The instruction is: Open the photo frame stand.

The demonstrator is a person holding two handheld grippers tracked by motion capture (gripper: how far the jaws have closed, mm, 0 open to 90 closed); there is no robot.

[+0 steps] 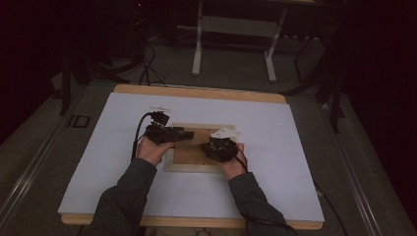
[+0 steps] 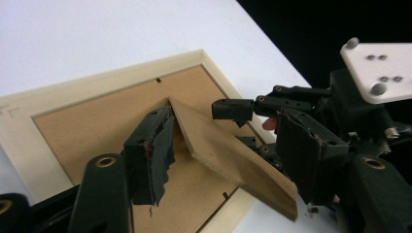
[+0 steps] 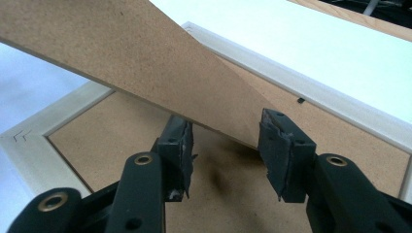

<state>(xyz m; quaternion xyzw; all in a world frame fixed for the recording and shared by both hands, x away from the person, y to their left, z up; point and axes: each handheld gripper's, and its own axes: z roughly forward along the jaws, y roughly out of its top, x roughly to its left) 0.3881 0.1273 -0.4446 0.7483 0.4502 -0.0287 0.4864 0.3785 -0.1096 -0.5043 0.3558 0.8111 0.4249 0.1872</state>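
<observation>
Lying face-down at mid-table on the white sheet [image 1: 275, 187], the cream wooden picture frame [image 2: 116, 73] shows its brown fibreboard backing w/ a hinged brown fibreboard easel stand [image 2: 228, 155] tilted up, its long axis running from the hinge near centre out past the frame's edge. Left gripper [image 2: 221, 160] straddles that stand, jaws fairly wide, pads not pressing; right gripper [image 3: 226, 145] sits half-open just under the stand's lower edge, contact unclear. Hinge itself is hidden, and the high view is too dim to add more.

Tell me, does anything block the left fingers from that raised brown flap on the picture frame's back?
Nothing visible does. The flap rises between the left gripper's open fingers, with no other object in the gap.
</observation>
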